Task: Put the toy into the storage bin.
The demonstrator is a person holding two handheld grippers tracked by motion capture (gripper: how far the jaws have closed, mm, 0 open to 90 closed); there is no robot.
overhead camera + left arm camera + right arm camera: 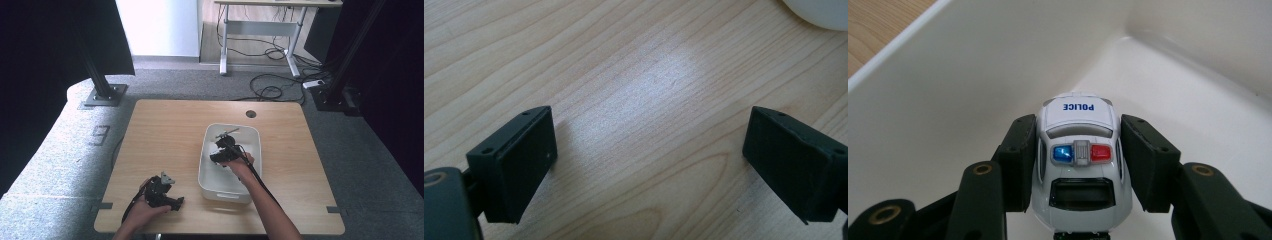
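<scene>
We have the toy car (1080, 165) clamped in our right hand-held gripper (1079, 160) inside the bin (923, 100); our left (649, 165) gapes idle over the worktop (634, 65). Next, probably lift it clear

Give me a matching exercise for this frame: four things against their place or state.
Things:
1. left tongs
2. right tongs
3. toy police car
4. white bin

States:
A. sits on the wooden table
B. held between two black jaws
C. open over bare wood
D. shut, inside the bin

Pairs: 1-C, 2-D, 3-B, 4-A
</scene>
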